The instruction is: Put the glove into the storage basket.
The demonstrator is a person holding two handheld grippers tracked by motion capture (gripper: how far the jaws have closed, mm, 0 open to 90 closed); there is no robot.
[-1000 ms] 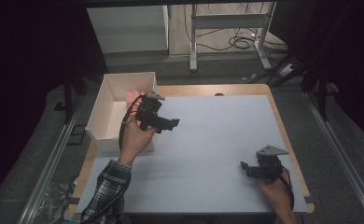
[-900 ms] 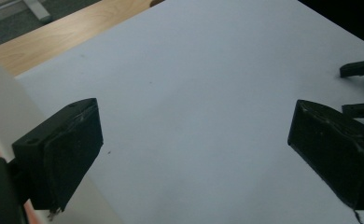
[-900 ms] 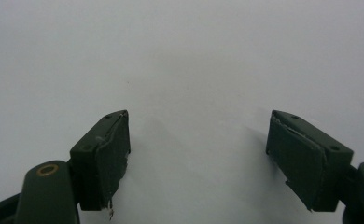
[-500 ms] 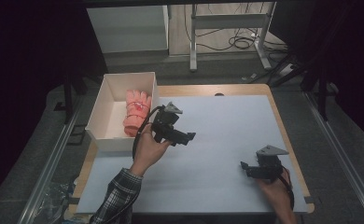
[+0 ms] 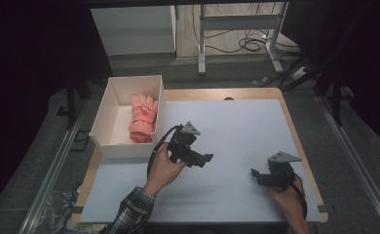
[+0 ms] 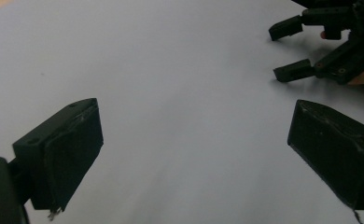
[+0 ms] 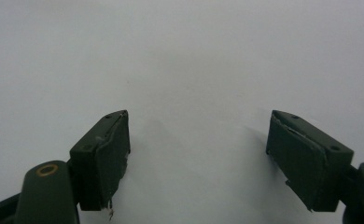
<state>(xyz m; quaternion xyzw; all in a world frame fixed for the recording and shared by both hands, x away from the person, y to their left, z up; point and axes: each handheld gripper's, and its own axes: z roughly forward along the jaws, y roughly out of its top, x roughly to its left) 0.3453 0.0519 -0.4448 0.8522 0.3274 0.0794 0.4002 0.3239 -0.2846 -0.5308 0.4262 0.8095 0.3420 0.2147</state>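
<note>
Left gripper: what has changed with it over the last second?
The left gripper pulled back from the white open-topped box toward the middle of the grey table mat, jaws open and empty. The pink knitted glove lies in the box. The right gripper stayed put, open.

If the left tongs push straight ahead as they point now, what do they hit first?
Probably the right tongs: they sit ahead and off to one side in the left gripper view, across bare white table. The left tongs are open; depth is unclear.

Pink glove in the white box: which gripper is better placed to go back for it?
Left. The left gripper is open, nearer the white box holding the pink glove. The right gripper, also open, sits near the table's opposite edge.
</note>
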